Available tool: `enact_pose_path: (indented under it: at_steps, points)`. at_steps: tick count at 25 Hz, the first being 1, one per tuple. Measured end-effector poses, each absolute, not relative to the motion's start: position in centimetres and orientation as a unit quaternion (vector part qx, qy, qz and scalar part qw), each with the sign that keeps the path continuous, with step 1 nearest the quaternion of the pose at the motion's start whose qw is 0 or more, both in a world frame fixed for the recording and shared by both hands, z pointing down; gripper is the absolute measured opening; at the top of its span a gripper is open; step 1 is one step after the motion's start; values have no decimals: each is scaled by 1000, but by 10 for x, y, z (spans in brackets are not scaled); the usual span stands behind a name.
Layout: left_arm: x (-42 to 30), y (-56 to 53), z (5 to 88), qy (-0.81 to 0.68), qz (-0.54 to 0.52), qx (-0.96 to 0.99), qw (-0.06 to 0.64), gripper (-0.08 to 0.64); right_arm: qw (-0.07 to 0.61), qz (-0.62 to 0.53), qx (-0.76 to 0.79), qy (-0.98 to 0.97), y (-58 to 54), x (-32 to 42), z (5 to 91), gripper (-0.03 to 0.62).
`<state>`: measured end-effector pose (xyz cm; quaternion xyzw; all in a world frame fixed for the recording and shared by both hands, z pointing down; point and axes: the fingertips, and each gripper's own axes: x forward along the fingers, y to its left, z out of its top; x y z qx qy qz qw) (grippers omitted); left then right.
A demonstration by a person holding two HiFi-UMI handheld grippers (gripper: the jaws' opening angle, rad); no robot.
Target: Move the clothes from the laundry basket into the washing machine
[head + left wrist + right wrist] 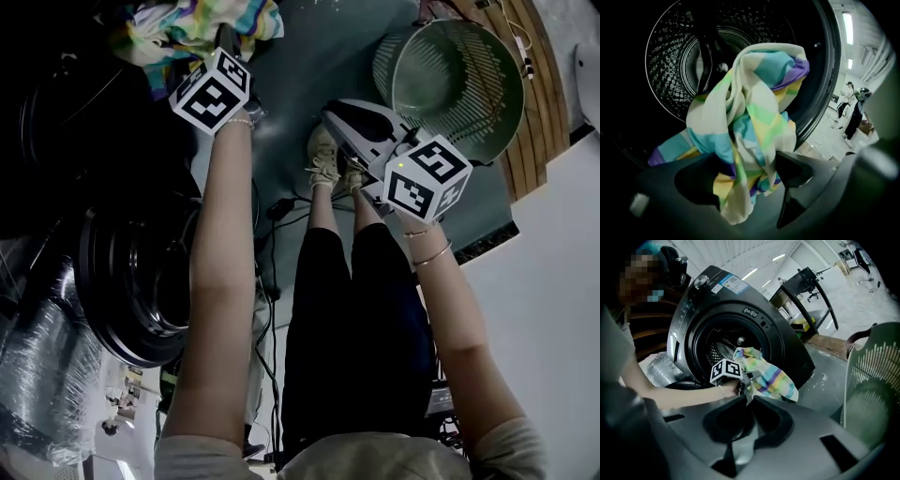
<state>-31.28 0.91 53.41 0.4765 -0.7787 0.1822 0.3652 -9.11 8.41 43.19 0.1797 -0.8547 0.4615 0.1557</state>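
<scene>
A pastel checked cloth (750,117) hangs in the mouth of the washing machine's drum (670,65). Its lower folds drape between the wide-apart jaws of my left gripper (747,180), which stands open. From the right gripper view the same cloth (771,376) spills over the rim of the black washing machine (754,329) beside the left gripper (746,384). My right gripper (749,401) is held back from the machine, its tips together with nothing between them. In the head view the left gripper (225,42) is at the cloth (187,23) and the right gripper (339,117) is next to the green laundry basket (492,56), which looks empty.
The machine's round door (141,281) hangs open at the left. The person's legs and shoes (323,159) stand between door and basket, with cables (281,208) on the floor. A wooden platform (548,94) lies behind the basket. A silvery wrapped bundle (37,356) sits at lower left.
</scene>
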Motion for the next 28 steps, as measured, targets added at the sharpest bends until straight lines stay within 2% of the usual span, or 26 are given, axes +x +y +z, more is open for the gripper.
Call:
enact_pose_path:
  at_steps: [1,2,3,4,7,17,20,21,24,28]
  points:
    - [-315,7,532,-782,192,472,359,387,151,466,178,-853,83,-90,433,52]
    - [-317,5,527,-785,201,470,349,334,148,469,178,-852,82,-89,433,48]
    - [-320,3,520,-787,204,474,338,192,147,470,179,-852,80,-88,433,44]
    - [-322,-2,513,-786,202,484,327,97,146,470,180,-852,79,-88,433,44]
    - [-327,-21,497,-773,186,525,304,54,144,467,179,-854,75,-86,430,38]
    - [-370,-93,414,-781,175,574,173,49,138,468,182,-854,61,-90,427,37]
    - [-381,-98,414,-801,182,546,165,52,139,470,180,-853,62,-92,429,37]
    - [-381,-96,421,-802,187,538,179,67,141,471,179,-852,63,-92,430,37]
    - [-374,-87,440,-792,186,535,227,182,147,466,179,-854,67,-92,430,37]
    - [-362,-71,435,-787,168,541,245,262,161,446,184,-861,70,-86,428,37]
